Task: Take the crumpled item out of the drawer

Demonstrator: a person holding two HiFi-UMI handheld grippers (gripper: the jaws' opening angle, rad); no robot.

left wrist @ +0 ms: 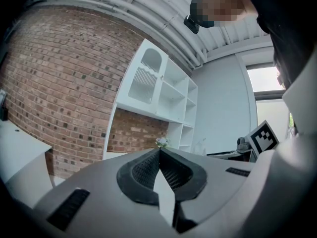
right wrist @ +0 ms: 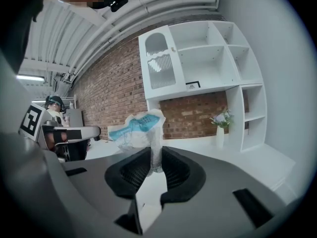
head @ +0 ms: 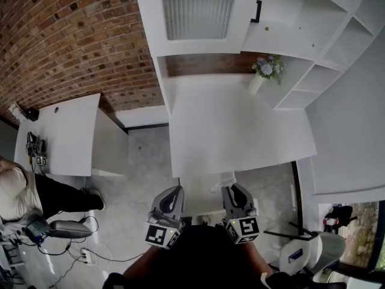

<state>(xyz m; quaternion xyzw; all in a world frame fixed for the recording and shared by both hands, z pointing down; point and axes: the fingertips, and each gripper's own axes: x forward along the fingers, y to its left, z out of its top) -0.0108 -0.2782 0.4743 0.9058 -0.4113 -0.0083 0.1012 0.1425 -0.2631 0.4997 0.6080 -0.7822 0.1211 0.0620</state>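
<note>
In the right gripper view, a crumpled white and blue wrapper (right wrist: 137,130) sticks up from between the pads of my right gripper (right wrist: 156,158), which is shut on its lower end. The head view shows this gripper (head: 231,189) at the near edge of the white table (head: 240,131), with the wrapper (head: 226,180) as a small white lump at its tips. My left gripper (head: 175,192) hangs beside it to the left. Its jaws (left wrist: 159,150) meet with nothing between them. A white drawer (head: 201,202) seems to stick out under the table edge between the two grippers.
A vase of flowers (head: 266,71) stands at the table's back right beside a white shelf unit (head: 319,47). A second white desk (head: 66,131) is at left against the brick wall, with a seated person (head: 24,197) and floor cables. A chair (head: 313,251) is at bottom right.
</note>
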